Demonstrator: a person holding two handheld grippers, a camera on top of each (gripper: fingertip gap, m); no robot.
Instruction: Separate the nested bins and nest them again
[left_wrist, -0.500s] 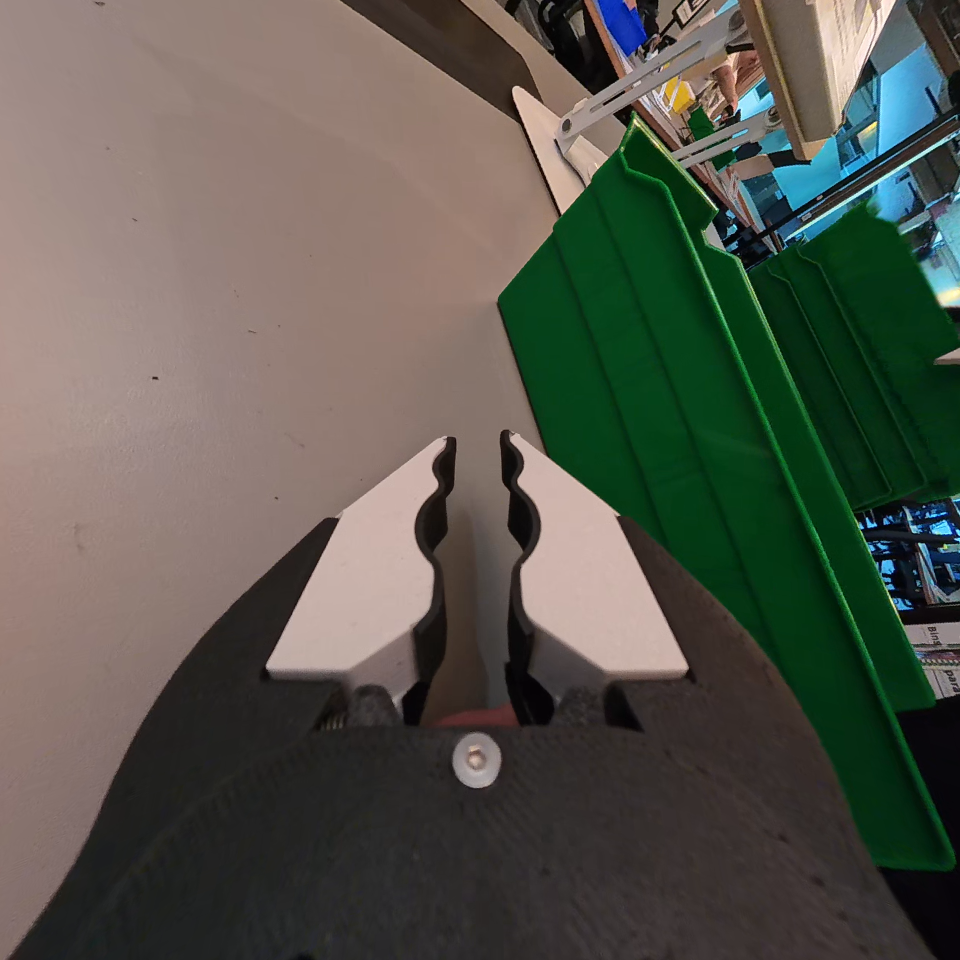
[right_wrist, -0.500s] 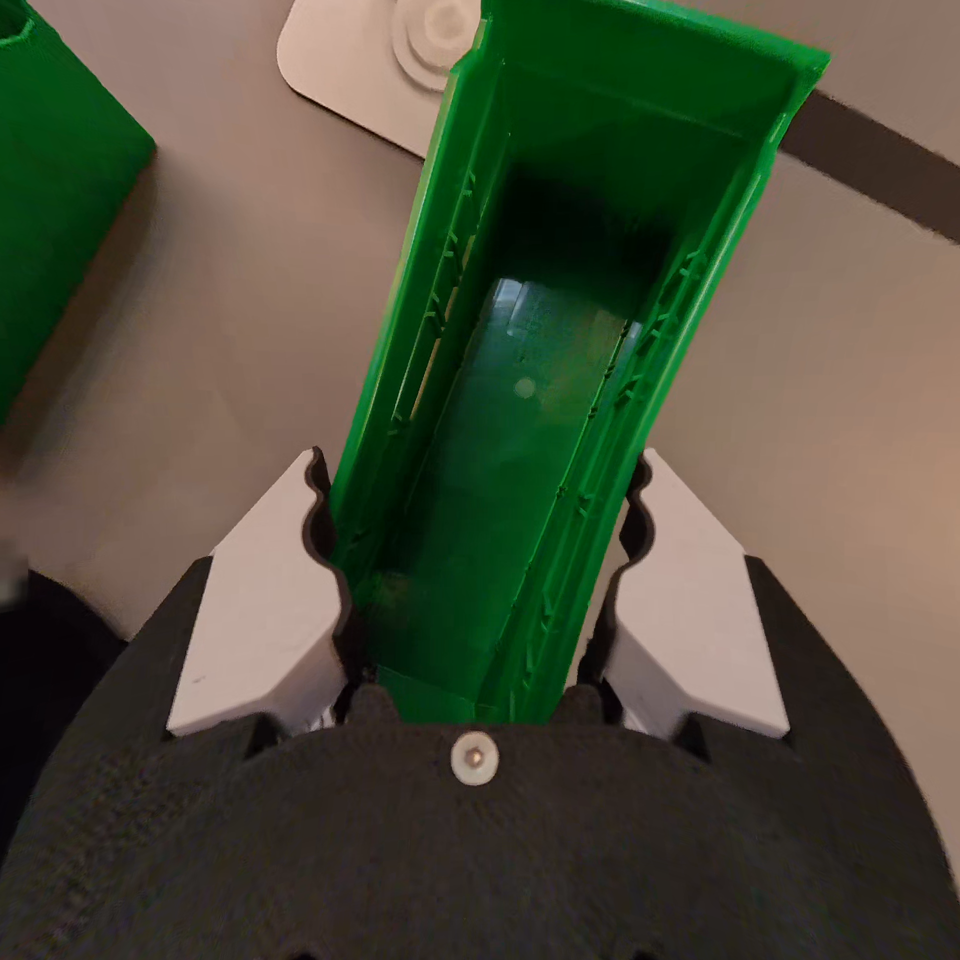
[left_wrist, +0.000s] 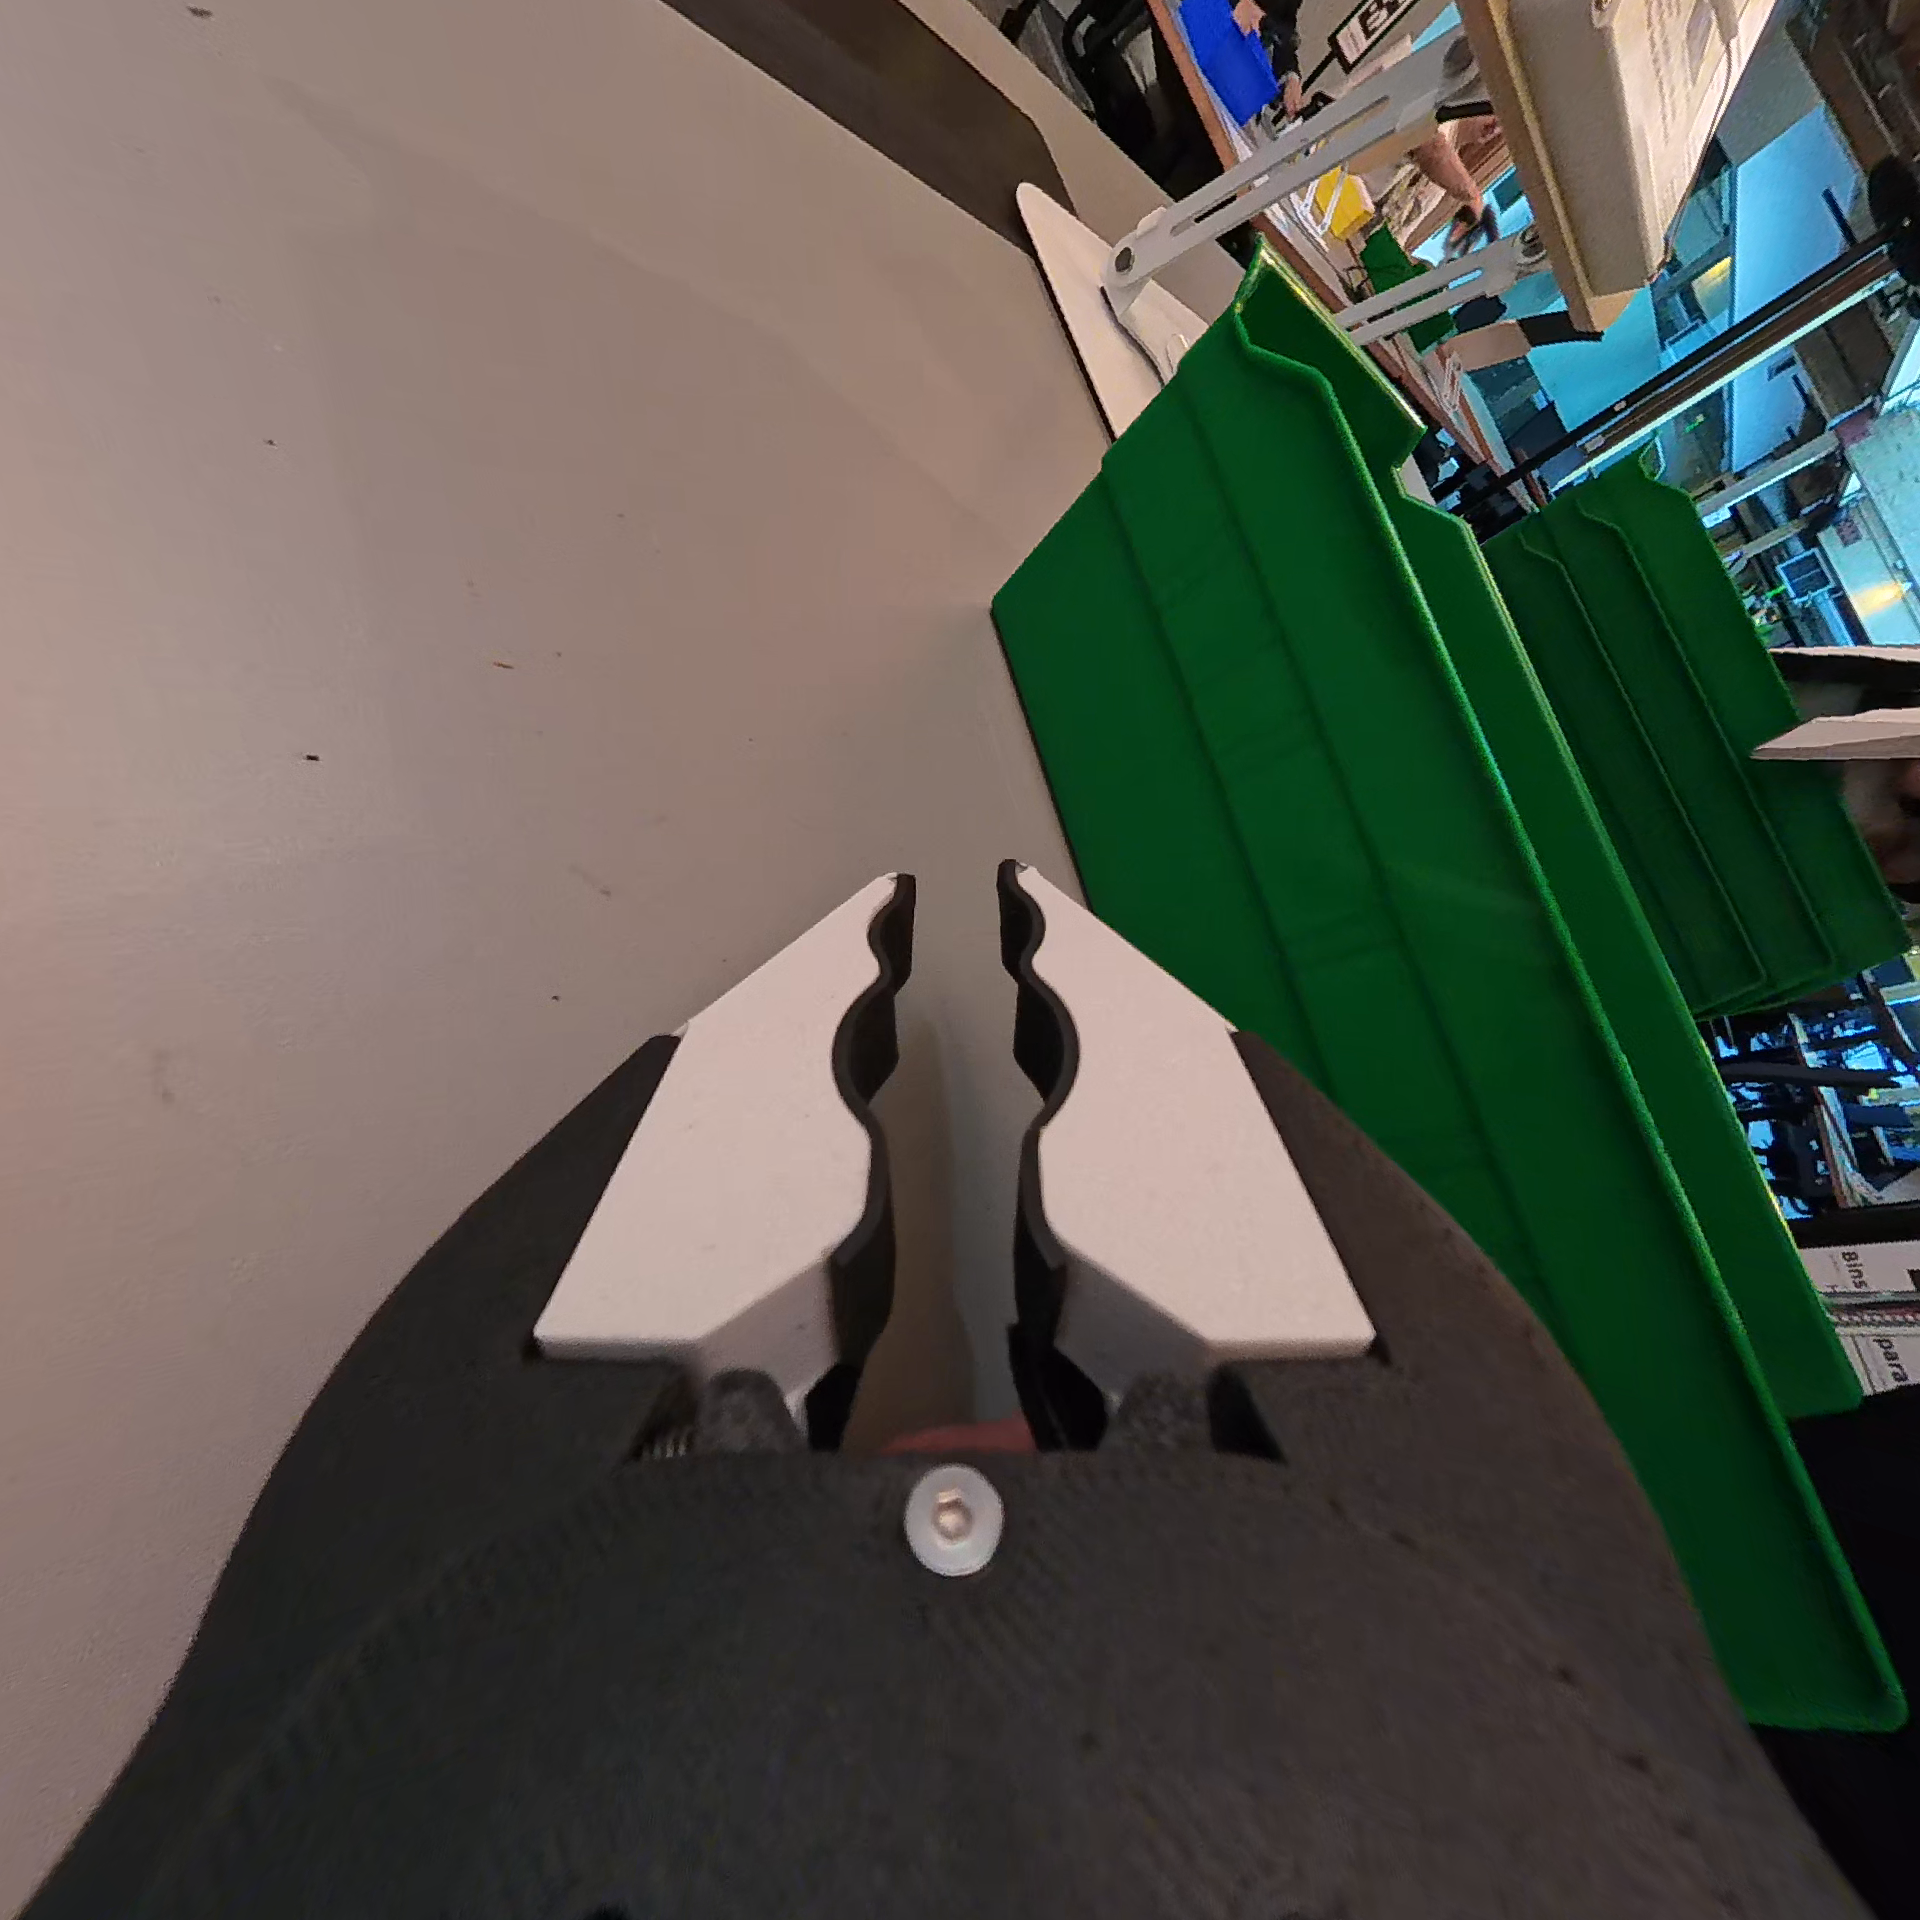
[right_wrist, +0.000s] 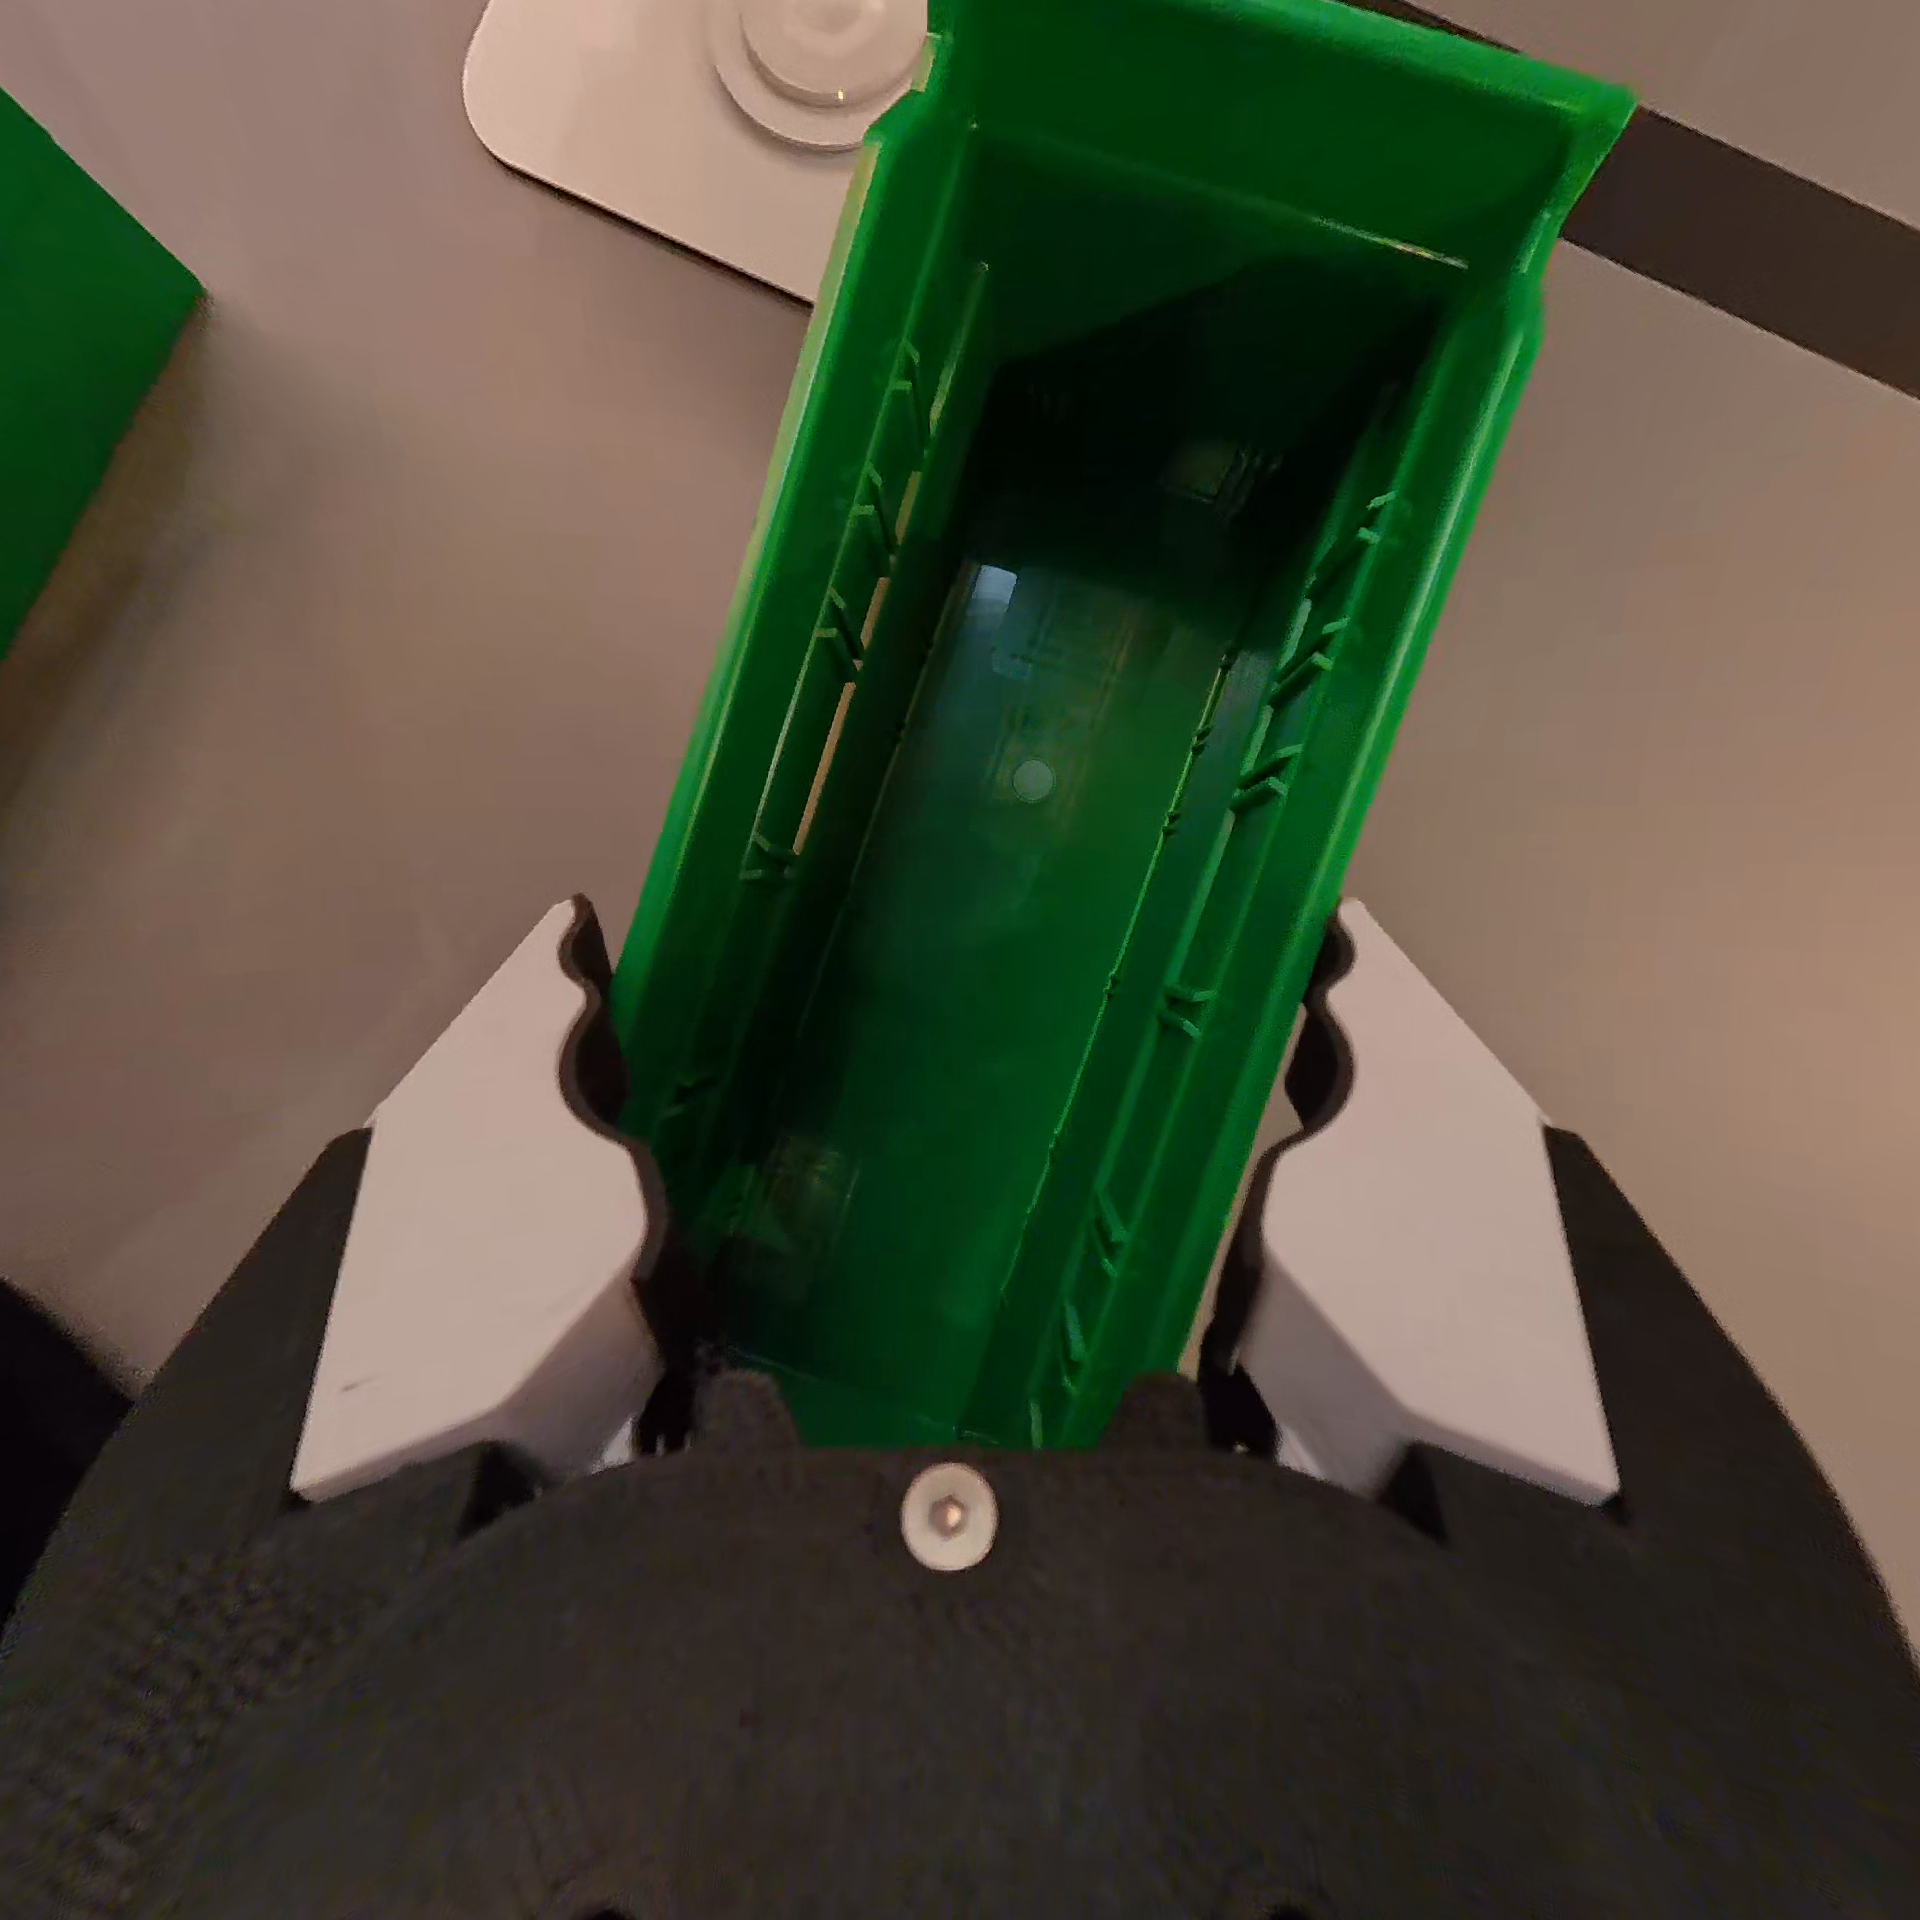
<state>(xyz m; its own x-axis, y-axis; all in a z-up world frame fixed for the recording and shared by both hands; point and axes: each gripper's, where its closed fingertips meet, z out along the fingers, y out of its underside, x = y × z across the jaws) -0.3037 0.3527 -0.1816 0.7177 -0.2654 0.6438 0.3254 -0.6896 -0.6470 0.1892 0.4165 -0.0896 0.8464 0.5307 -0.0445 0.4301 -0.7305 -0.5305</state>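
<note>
A green bin stands on the pale table, just right of my left gripper. The left gripper's fingers are nearly together with only a narrow gap, and nothing is between them. A second green bin hangs in the air beyond the first, apart from it. In the right wrist view my right gripper is shut on this second bin, one finger on each long side wall. I look into its open, empty inside. The standing bin shows at the left edge.
A white base plate with a round mount lies on the table behind the held bin; it also shows in the left wrist view carrying white arms. A dark strip crosses the table at the far edge. Workshop clutter lies beyond.
The right gripper and its bin have shifted slightly away from the standing bin. The left gripper has hardly moved and its gap is the same.
</note>
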